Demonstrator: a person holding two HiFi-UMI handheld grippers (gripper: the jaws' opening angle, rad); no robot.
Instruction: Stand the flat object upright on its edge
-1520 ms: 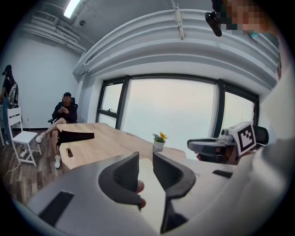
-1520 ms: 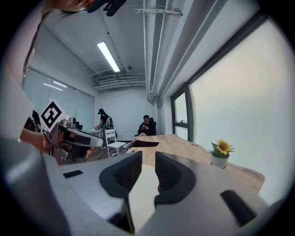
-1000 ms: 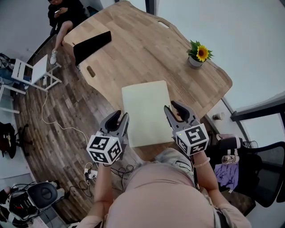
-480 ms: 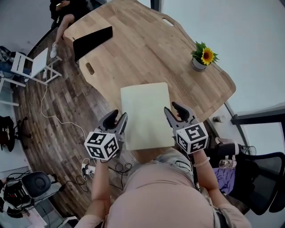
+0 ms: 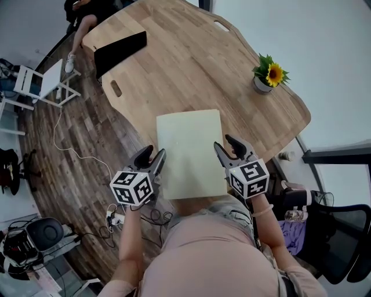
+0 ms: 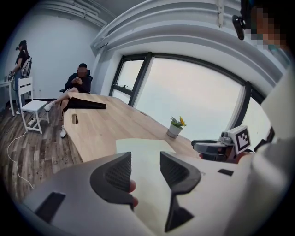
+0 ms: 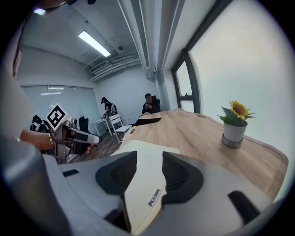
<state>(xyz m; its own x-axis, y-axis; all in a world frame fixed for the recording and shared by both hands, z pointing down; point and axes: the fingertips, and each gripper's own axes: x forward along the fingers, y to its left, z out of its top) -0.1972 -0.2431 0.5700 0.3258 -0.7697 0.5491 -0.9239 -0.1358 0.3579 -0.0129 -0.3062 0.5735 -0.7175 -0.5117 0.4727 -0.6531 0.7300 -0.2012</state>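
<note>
A pale yellow flat board (image 5: 190, 152) lies flat on the wooden table (image 5: 191, 64), its near end over the table's edge by my body. My left gripper (image 5: 154, 159) is at the board's near left edge and my right gripper (image 5: 229, 148) at its near right edge. Both pairs of jaws are opening. In the left gripper view the board (image 6: 144, 150) shows through the gap of the left gripper (image 6: 145, 168), with no pad pressing on it. In the right gripper view the board's edge (image 7: 143, 184) runs between the jaws of the right gripper (image 7: 148, 173).
A potted sunflower (image 5: 268, 75) stands near the table's right edge. A black flat item (image 5: 120, 52) lies at the far left end, by a seated person (image 5: 87, 11). A white chair (image 5: 40, 90) and cables are on the floor at left, a black office chair (image 5: 342, 232) at right.
Both grippers' jaws stand a little wider. The left gripper has slid slightly down and left along the board's edge. The board lies flat as before.
</note>
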